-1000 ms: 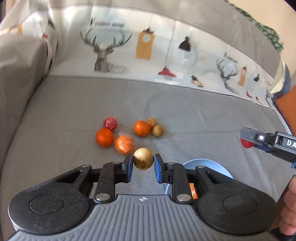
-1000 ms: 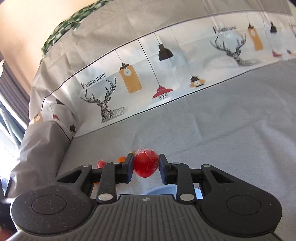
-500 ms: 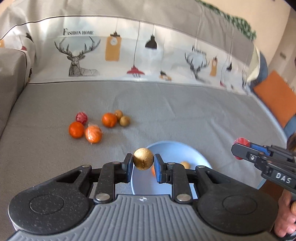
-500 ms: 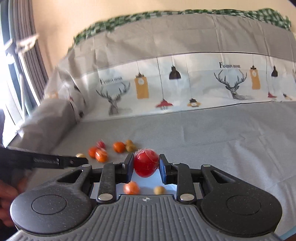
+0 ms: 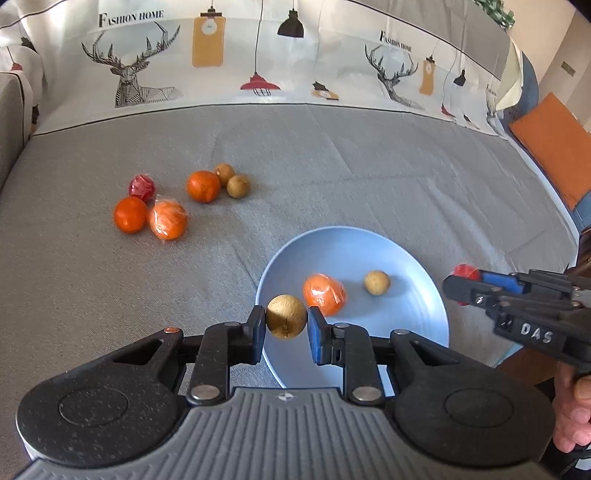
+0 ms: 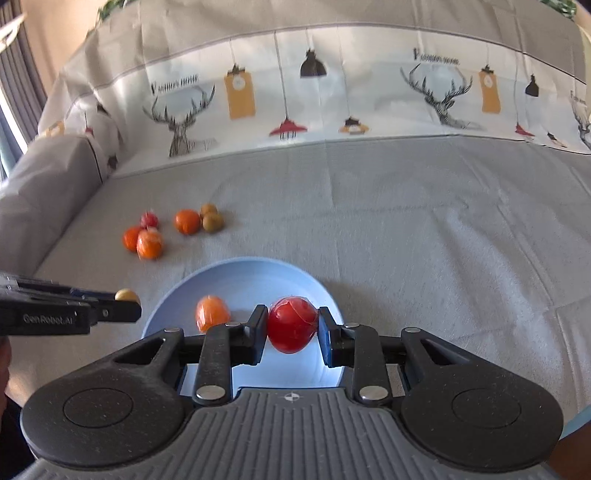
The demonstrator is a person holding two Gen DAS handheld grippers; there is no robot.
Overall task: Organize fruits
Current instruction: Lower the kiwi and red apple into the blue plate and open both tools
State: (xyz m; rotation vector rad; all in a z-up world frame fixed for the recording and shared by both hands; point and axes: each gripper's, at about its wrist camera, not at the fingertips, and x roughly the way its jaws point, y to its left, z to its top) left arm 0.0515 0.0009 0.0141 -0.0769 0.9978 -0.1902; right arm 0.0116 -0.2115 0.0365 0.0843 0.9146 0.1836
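Over the blue plate [image 5: 424,273], left claw [image 5: 286,322] clamps a brown fruit [image 5: 286,321], right claw [image 6: 291,325] a red fruit [image 6: 291,324].

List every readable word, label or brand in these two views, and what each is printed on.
"FASHION HOME": sofa cover, beside the deer print.
"DAS": side of the right tool, left wrist view.
"GenRobot.AI": side of the left tool, right wrist view.
Print on the brown fruit: too small to read.
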